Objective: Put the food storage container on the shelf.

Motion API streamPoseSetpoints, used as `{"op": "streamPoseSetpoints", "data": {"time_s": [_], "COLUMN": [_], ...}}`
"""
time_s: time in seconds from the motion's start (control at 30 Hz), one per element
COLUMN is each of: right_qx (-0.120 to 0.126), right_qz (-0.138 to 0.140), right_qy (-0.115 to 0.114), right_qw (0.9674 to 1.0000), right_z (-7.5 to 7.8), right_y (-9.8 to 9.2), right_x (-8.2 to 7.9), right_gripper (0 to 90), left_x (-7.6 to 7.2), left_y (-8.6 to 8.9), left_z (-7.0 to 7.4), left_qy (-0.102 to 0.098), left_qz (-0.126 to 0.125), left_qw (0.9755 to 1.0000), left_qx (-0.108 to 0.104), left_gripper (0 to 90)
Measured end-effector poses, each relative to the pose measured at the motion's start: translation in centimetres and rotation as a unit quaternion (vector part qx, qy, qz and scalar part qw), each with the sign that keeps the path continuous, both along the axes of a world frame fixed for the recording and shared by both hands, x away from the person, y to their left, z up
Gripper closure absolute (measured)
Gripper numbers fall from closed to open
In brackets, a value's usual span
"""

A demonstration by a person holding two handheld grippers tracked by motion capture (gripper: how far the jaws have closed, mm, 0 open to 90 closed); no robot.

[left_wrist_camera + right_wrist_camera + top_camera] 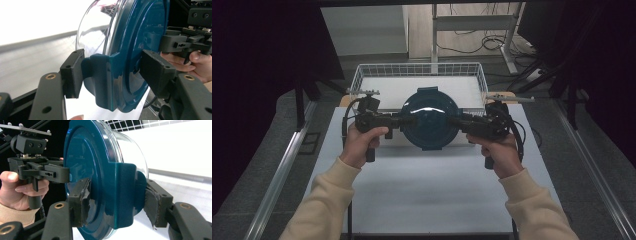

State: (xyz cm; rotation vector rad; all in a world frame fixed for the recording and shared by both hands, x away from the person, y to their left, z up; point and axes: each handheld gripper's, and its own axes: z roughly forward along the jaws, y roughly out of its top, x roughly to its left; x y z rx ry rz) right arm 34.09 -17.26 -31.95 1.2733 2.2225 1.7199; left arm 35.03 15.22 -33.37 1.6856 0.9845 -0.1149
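1. Container: a round glass bowl closed by a dark teal plastic lid with four locking flaps. I hold it between my two grippers, tipped so the lid faces me, over the far part of the counter and just in front of the basket.
2. Left gripper: my jaws are closed on the container's left locking flap, one pad on the flap's outer face, the other against the lid's top side.
3. Right gripper: my jaws clamp the opposite flap in the same way; the pad rubber looks worn and torn at its edges.
4. Progress, as I judge it: the two-handed grasp and the lift are done. Still left is the carry, seemingly to the basket behind, and the release; I cannot tell whether the container touches the counter at its lower edge.
5. Materials: the glass is clear, smooth and reflective; the lid is glossy, moulded in concentric raised rings. Both should be slippery, so the grip depends on the flaps' square shoulders.
6. Basket: white wire mesh, rectangular, shallow, with a pale flat floor.
7. Counter: a white, matt, flat top.
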Motion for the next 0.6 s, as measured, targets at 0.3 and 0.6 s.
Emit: {"op": "streamPoseSetpoints", "data": {"time_s": [0.3,0.6], "right_qx": [0.004,-0.002], "right_qz": [0.005,0.008], "right_qy": [-0.016,-0.016], "right_qw": [0.9999,0.9998], "right_z": [2.3,4.7], "right_y": [0.5,1.4], "right_x": [2.0,5.0], "right_gripper": [42.8,42.8], "left_x": [1.8,4.7], "left_y": [0.5,1.3], "left_z": [2.5,4.4], "left_qy": [-0.013,-0.014], "left_qz": [0.004,0.008], "left_qw": [0.9999,0.9998], "left_qx": [0.002,-0.006], "left_gripper": [38.3,38.4]}}
